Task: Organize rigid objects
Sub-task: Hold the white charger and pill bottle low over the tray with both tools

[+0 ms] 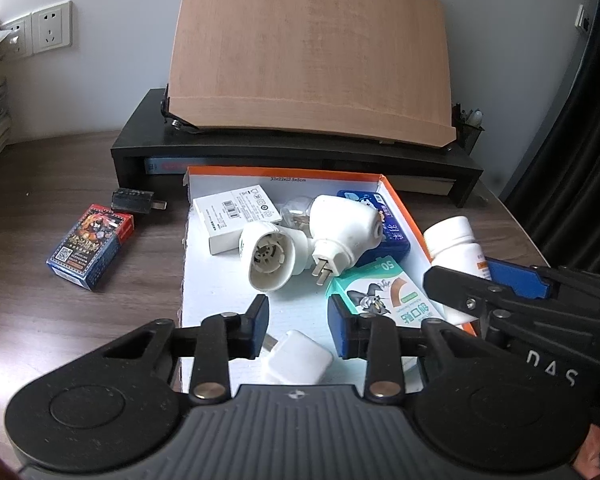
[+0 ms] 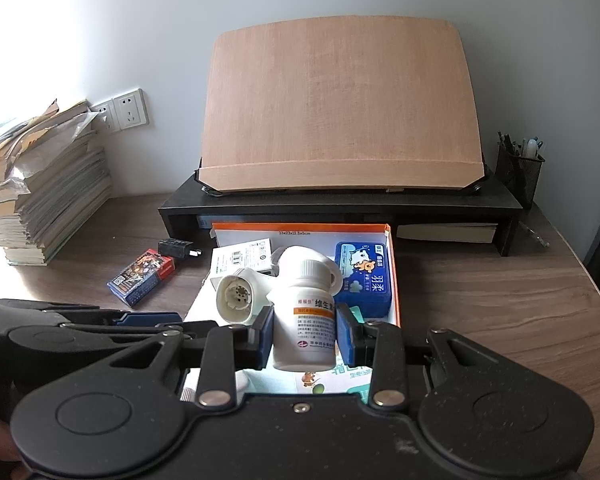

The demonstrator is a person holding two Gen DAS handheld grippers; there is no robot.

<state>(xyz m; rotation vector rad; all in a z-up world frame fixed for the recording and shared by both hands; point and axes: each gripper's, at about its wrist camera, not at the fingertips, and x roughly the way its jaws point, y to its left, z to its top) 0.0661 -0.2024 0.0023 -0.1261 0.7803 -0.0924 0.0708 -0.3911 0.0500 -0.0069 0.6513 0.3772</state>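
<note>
at the far left a stack of books (image 2: 44,208) stands on the desk (image 2: 500,320) under wall sockets (image 2: 126,114). nearer the middle a blue and red card box (image 2: 140,278) lies flat on the desk, with a small black plug adapter (image 2: 176,249) just behind it. next comes the shallow orange-edged box (image 1: 396,196), set in front of a black riser (image 2: 340,204) that carries a tilted wooden board (image 2: 340,108). inside the box lie a flat white carton (image 1: 236,216), two white plug-in units (image 1: 312,244), a blue tissue pack (image 2: 364,276), a green cartoon carton (image 1: 384,292) and a white charger (image 1: 296,356). the left hand-held gripper (image 1: 298,328) hangs over the near part of the box, drawn in as far as it goes, with nothing pinched between its blue pads. the right hand-held gripper (image 2: 306,336) clamps a white pill bottle (image 2: 306,320) by its sides, upright, above the box's right part. a mesh pen holder (image 2: 518,168) stands at the far right.
</note>
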